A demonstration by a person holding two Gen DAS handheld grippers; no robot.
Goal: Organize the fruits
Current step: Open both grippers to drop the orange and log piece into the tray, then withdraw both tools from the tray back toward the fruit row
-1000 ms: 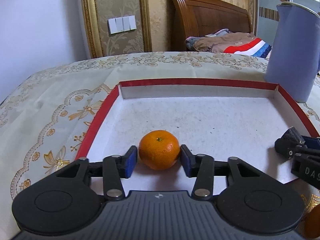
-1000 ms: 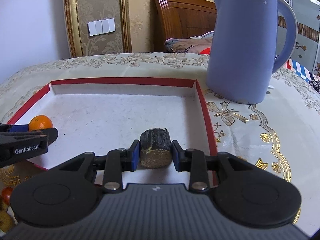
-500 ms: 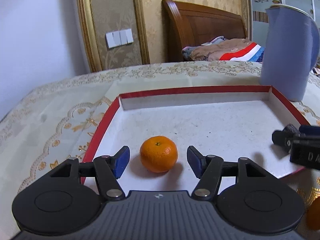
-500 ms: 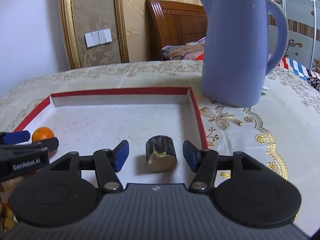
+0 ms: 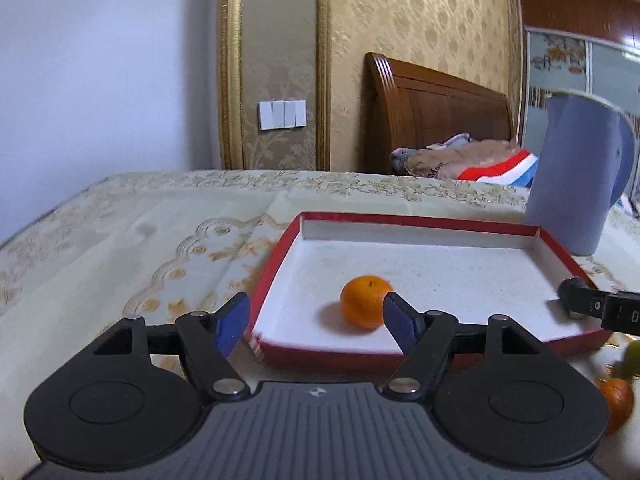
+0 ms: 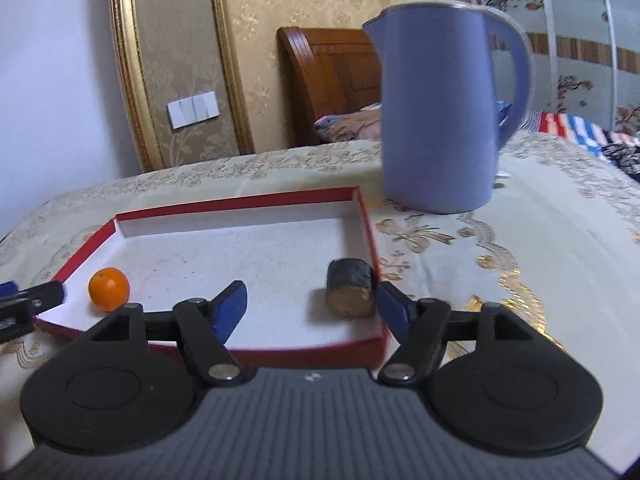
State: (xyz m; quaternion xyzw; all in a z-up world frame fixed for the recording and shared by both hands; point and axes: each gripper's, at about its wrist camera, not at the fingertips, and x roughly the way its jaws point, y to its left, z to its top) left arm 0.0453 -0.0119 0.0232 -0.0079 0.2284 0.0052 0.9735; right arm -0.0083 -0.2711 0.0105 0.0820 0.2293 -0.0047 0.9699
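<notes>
The left gripper (image 5: 316, 322) has just been opening; its blue jaws stand spread and pinch nothing. Its right pad (image 5: 396, 320) shows in front of the mandarin (image 5: 365, 301) without pressing on it, and the left pad hangs over the tablecloth outside the tray. The mandarin sits on the white floor of the red-rimmed tray (image 5: 420, 222), near the tray's near left corner.

The right gripper (image 6: 312, 306) has also just been opening; its jaws are spread and hold nothing. The dark stubby cylinder with a tan cut end (image 6: 351, 288), whose kind I cannot tell, lies on its side by the tray's right rim near the near right corner, just beside the right pad. In this view the mandarin (image 6: 109, 289) rests at the near left of the tray (image 6: 240, 202), with the tip of the left gripper (image 6: 28, 304) beside it.

Behind the tray's far right corner stands a lavender-blue kettle (image 6: 440, 108) on the cream, gold-patterned tablecloth (image 6: 520, 240). At the right edge of the left wrist view, off the tray near the table's front, lies another orange fruit (image 5: 618, 398), blurred.
</notes>
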